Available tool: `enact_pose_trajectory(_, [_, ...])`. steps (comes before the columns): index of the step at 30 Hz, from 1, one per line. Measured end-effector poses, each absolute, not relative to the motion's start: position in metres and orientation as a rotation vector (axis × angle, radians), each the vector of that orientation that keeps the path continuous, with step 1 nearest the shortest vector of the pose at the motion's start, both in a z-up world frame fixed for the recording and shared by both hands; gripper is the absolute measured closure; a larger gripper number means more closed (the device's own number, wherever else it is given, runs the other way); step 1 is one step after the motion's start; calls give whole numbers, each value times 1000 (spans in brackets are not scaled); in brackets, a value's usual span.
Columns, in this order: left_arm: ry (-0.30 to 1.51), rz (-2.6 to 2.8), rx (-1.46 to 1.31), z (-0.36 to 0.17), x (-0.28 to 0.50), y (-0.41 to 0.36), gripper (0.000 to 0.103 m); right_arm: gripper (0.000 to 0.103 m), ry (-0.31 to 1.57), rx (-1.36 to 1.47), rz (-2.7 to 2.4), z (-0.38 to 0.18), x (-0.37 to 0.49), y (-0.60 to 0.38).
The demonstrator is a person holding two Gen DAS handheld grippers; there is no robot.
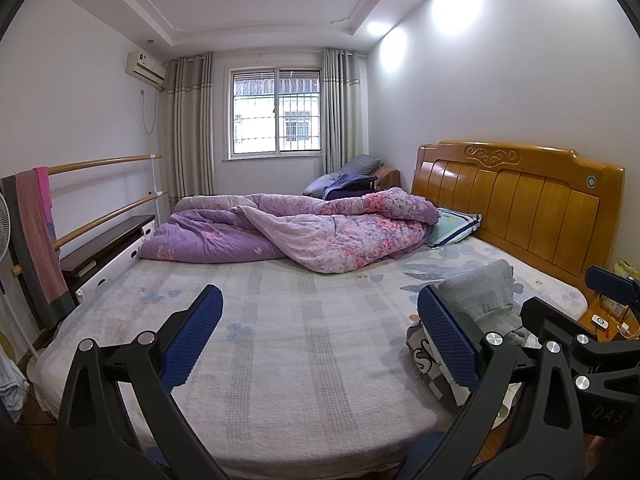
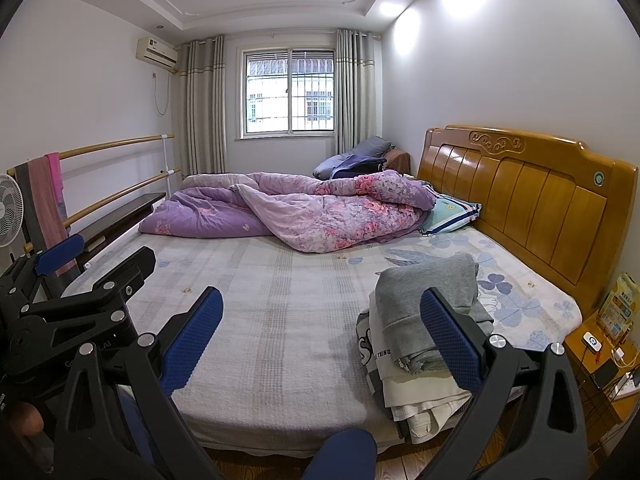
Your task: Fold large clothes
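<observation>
A stack of folded clothes [image 2: 416, 336] lies at the bed's near right corner, a grey sweatshirt [image 2: 430, 292] on top, white and printed garments under it. It also shows in the left wrist view [image 1: 476, 300], partly behind a finger. My left gripper [image 1: 320, 336] is open and empty above the near edge of the bed [image 1: 304, 320]. My right gripper [image 2: 322, 336] is open and empty, its right finger [image 2: 452, 340] in front of the stack. Each gripper shows at the edge of the other's view.
A crumpled purple floral quilt [image 2: 304, 212] and a pillow [image 2: 450, 214] lie across the far half of the bed. Wooden headboard [image 2: 532, 196] on the right, nightstand [image 2: 600, 356] with small devices beside it. Wooden rails with hanging towels [image 2: 50, 196] and a fan [image 2: 8, 212] on the left.
</observation>
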State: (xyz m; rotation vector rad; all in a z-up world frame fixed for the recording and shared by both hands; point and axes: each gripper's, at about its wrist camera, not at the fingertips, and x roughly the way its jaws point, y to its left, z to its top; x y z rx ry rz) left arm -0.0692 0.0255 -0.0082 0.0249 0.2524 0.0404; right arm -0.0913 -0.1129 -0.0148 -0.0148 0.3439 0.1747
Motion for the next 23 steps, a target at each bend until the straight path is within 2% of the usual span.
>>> enact_pose_trajectory(23, [274, 19, 34, -15, -56, 37, 5, 8, 360, 6, 161, -16, -89, -111])
